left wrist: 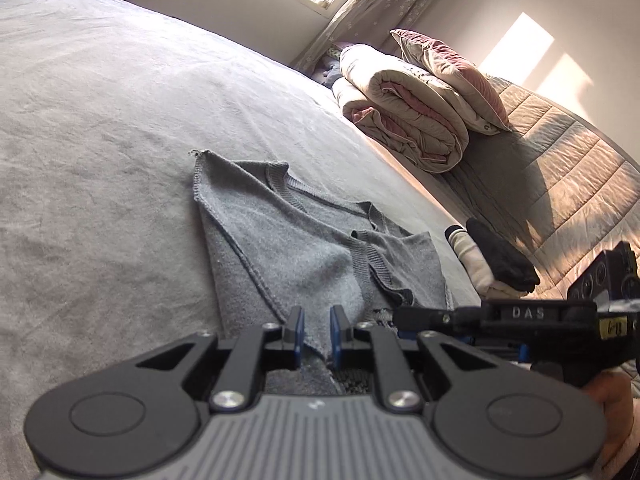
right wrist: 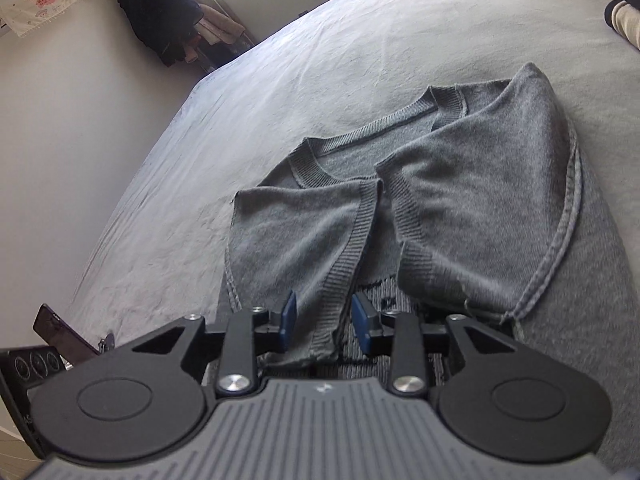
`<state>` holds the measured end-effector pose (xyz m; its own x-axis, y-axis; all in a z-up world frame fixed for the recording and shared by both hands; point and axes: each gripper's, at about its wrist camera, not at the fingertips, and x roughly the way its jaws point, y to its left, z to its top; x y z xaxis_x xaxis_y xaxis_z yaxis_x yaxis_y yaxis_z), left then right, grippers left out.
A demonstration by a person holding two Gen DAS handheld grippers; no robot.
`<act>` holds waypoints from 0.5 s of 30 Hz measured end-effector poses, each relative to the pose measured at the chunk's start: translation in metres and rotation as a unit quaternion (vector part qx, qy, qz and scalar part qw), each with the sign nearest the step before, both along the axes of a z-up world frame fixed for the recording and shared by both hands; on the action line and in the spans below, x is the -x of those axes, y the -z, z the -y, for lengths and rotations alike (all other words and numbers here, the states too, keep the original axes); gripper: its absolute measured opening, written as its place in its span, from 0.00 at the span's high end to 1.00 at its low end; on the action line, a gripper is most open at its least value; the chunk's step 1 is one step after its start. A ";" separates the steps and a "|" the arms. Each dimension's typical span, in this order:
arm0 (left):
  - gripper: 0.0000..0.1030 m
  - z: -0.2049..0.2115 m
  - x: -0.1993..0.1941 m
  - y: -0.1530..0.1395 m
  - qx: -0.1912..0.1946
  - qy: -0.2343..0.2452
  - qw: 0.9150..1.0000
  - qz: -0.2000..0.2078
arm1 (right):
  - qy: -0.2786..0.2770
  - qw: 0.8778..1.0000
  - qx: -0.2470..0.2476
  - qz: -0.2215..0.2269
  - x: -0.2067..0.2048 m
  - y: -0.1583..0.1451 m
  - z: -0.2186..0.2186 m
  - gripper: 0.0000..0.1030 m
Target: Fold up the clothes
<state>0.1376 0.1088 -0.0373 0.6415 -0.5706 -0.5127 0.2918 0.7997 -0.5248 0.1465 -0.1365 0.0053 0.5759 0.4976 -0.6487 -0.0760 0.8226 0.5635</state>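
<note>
1 grey knit sweater, sleeves folded inward, on 1 grey-sheeted bed. 2 grippers: left gripper clenched on its hem; right gripper released, cuff lying between its jaws. 1 rolled quilt, 1 pillow.

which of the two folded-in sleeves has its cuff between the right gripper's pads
The smaller sleeve on the left in the right wrist view; its ribbed cuff hangs between the right gripper. The broader sleeve lies beside it.

The sweater is grey knit with ribbed bands at collar and cuffs. The bed sheet is plain pale grey. The folded quilt is cream with dusty pink. The grippers' fingers carry blue pads on black frames. The curtain shows small pale flowers.
</note>
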 end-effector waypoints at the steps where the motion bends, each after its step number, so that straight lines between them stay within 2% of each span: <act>1: 0.87 -0.001 0.000 0.000 -0.002 -0.001 1.000 0.001 | 0.000 1.000 0.004 -0.004 0.003 0.003 -0.003 0.66; 4: 0.87 0.002 -0.001 0.003 -0.015 0.001 1.000 -0.004 | -0.003 1.000 0.017 -0.005 0.007 0.014 -0.014 0.68; 5: 0.87 0.004 -0.001 0.004 -0.022 0.002 1.000 -0.007 | -0.006 1.000 0.023 -0.003 0.007 0.016 -0.016 0.75; 6: 0.87 0.006 -0.002 0.005 -0.029 0.003 1.000 -0.009 | -0.010 0.999 0.030 -0.003 0.006 0.017 -0.018 0.94; 10: 0.87 0.015 0.003 0.002 -0.037 0.023 0.999 0.008 | 0.010 0.999 0.032 0.000 0.009 0.010 -0.011 0.94; 15: 0.87 0.027 0.003 0.011 -0.077 0.042 0.996 0.002 | 0.006 0.998 0.054 -0.012 0.005 0.014 -0.009 0.93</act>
